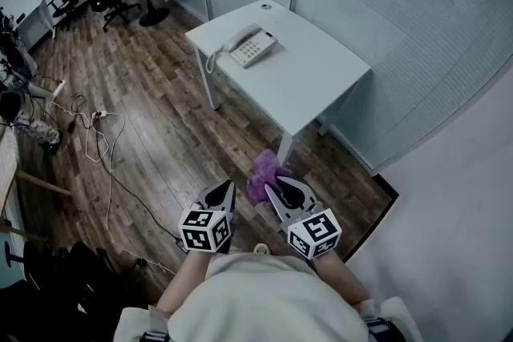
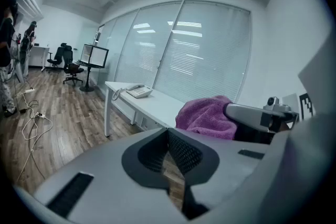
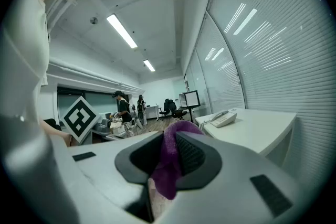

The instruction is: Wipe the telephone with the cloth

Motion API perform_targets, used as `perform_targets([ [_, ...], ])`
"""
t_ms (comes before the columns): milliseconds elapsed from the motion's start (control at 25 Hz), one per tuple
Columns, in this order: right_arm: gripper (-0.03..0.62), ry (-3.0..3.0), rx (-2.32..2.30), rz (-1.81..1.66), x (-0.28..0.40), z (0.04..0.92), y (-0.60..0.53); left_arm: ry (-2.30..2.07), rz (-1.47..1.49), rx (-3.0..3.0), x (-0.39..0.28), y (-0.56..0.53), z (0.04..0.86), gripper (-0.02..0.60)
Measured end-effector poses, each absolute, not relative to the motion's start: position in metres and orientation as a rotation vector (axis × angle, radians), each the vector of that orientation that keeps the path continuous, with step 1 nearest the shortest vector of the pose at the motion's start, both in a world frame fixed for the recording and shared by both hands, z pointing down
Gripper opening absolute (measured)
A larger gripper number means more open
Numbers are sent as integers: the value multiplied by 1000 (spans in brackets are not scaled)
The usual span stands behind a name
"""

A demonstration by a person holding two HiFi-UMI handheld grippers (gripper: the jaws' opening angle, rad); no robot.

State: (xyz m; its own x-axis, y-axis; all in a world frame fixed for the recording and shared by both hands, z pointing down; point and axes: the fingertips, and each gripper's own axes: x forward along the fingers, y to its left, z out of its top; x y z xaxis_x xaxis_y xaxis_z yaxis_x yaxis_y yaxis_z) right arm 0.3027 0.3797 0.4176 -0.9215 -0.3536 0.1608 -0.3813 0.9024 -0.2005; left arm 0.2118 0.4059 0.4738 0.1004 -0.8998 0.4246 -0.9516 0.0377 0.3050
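The right gripper (image 3: 168,150) has its fingers pinched on a fluffy purple terry cloth (image 1: 263,174), low centre of the head view. The left gripper (image 2: 168,140) has its fingers closed on nothing. The white corded desk telephone (image 1: 250,46) sits upper centre on the white rectangular worktop (image 1: 321,88), well apart from the cloth. Risk imo: only a fold looks gripped, so a hard wipe could tug it loose, or shove the phone and tip the handset (image 1: 240,37) off.
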Motion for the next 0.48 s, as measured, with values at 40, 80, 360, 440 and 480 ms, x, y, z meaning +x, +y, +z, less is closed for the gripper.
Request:
perform_targets([
  [40, 81, -2948, 561, 340, 304, 415, 380, -1811, 116, 1862, 212, 407, 471, 21],
  [80, 80, -2951, 552, 331, 304, 413, 381, -1817, 102, 1857, 211, 409, 468, 20],
  [360, 80, -2992, 546, 292, 312, 397, 383, -1848, 79, 1849, 214, 420, 462, 21],
  [440, 80, -2996, 537, 301, 315, 398, 385, -1855, 68, 1846, 217, 421, 461, 21],
  [480, 80, -2995, 530, 301, 315, 399, 386, -1859, 64, 1846, 218, 421, 461, 21],
])
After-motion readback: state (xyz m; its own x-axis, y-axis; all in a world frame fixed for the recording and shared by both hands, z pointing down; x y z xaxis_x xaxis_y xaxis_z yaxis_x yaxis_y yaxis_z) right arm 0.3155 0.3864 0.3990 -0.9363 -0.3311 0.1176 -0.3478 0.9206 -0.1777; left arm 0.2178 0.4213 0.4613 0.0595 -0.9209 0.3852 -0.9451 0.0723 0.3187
